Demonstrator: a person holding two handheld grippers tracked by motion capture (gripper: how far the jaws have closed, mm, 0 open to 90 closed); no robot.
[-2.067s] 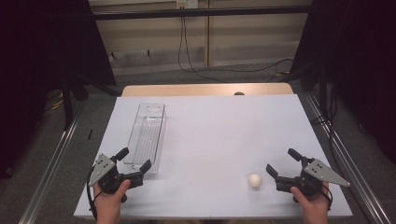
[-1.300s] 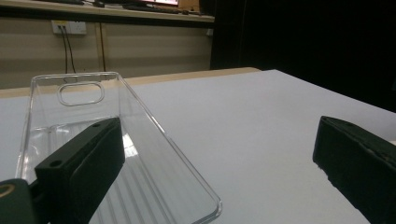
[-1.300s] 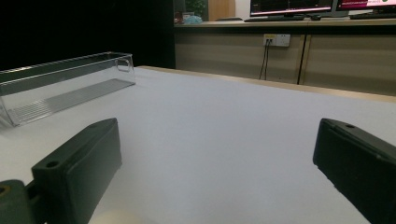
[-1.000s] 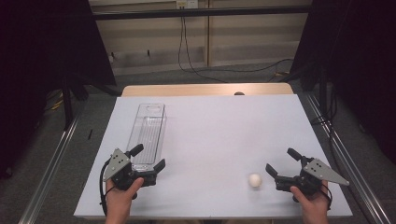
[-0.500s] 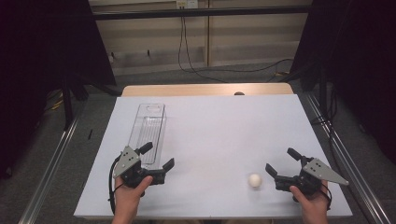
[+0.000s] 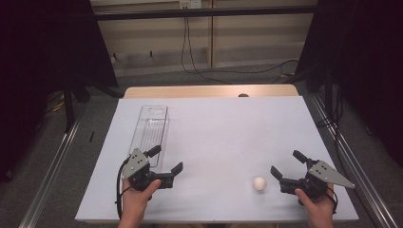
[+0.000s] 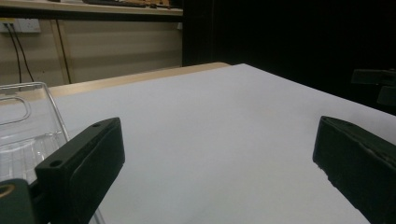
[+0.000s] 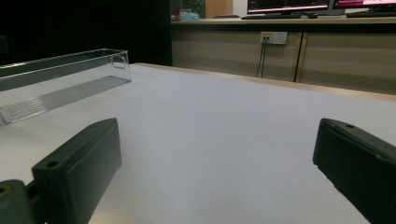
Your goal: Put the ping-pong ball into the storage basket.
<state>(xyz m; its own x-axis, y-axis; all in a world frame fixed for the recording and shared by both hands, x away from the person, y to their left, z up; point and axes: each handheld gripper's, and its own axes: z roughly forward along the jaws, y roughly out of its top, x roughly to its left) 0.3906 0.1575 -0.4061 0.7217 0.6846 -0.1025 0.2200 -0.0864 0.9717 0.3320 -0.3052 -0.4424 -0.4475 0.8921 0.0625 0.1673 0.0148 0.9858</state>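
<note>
Lying free on the white table (image 6: 228, 123), near its front edge and right of centre: a small white ball (image 6: 259, 184), just beside the nearer jaw of the right gripper (image 6: 285, 162) but not touching it. Gaping wide and holding nothing, that gripper, with its jaws aiming past the ball toward the table's middle.

Well apart from the ball, on the left half: a long, narrow clear tray (image 6: 151, 128), empty, running lengthwise toward the far edge. Hovering at its near end, the left gripper (image 6: 168, 158), likewise spread wide and gripping nothing, one jaw beside the tray wall in the left gripper view (image 7: 23, 121).

Probably calling for a pick of the ball first. Doing it well:
- turning the right hand so that the jaws straddle the ball;
- coming down low, close to the tabletop;
- closing slowly across the widest part, since a glancing touch is likely sending a round thing rolling;
- keeping the left jaws apart by the tray, ready for steadying it.
</note>
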